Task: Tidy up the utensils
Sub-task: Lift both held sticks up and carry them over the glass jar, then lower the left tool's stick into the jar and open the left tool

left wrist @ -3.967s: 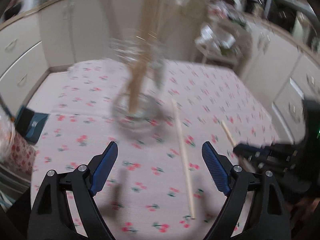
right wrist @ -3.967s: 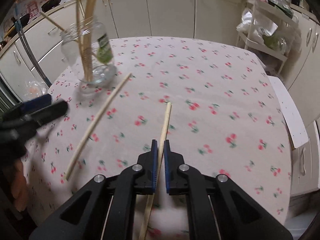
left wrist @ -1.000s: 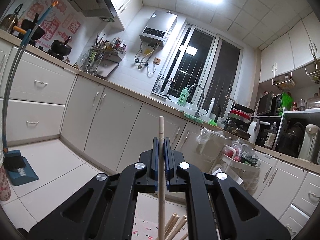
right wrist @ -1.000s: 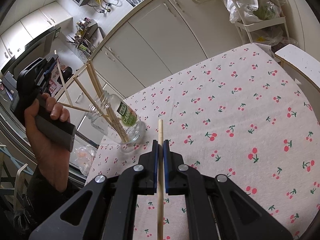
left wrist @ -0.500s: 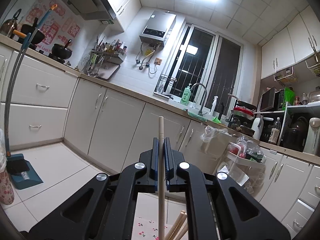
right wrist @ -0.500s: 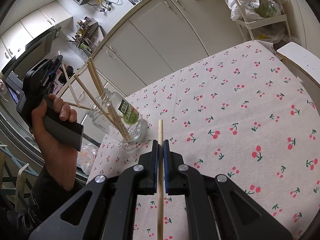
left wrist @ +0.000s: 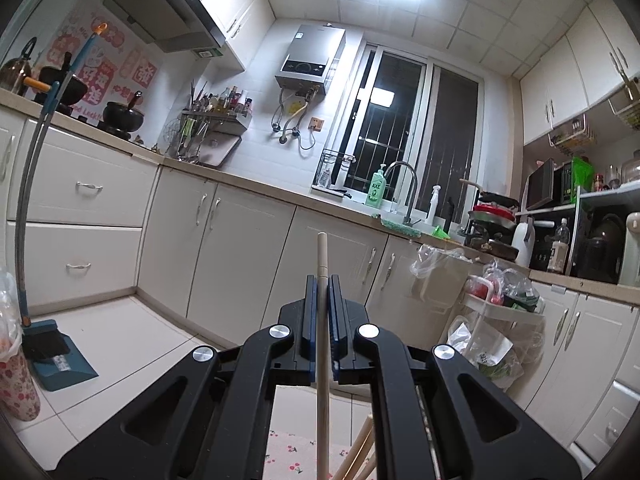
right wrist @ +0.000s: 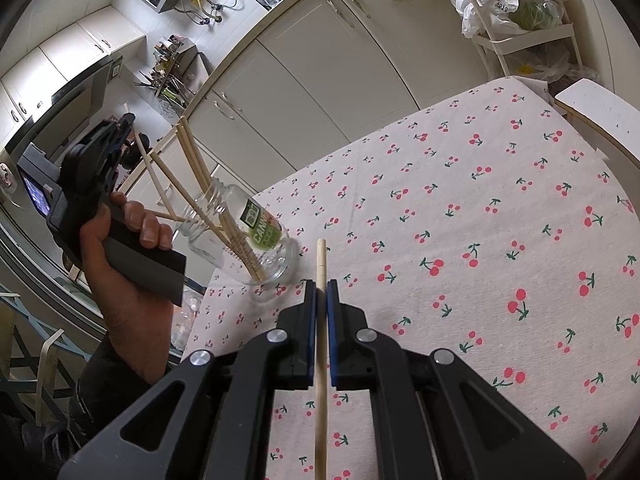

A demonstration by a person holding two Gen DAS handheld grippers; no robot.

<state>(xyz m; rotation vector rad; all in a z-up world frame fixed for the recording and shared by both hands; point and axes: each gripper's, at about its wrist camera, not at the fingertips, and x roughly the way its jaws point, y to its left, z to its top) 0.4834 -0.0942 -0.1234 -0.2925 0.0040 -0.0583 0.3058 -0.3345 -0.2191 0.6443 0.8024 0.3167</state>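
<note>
My left gripper (left wrist: 322,284) is shut on a wooden chopstick (left wrist: 322,360) held upright, tip pointing up at the kitchen cabinets. In the right wrist view the left gripper (right wrist: 124,124) is above and left of a clear glass jar (right wrist: 256,240) that holds several chopsticks (right wrist: 200,176); its chopstick's lower end reaches into the jar mouth. My right gripper (right wrist: 320,286) is shut on another chopstick (right wrist: 321,340), held above the cherry-print tablecloth (right wrist: 480,220), just right of the jar. Tops of the jar's chopsticks (left wrist: 360,452) show at the bottom of the left wrist view.
White cabinets (right wrist: 320,72) run behind the table. A white stool (right wrist: 600,108) stands at the table's right edge. A trolley with bagged goods (left wrist: 500,312) and a dustpan (left wrist: 56,356) stand on the floor.
The left gripper has sunk lower toward the jar with its chopstick. The right gripper has moved closer to the jar, still holding its chopstick.
</note>
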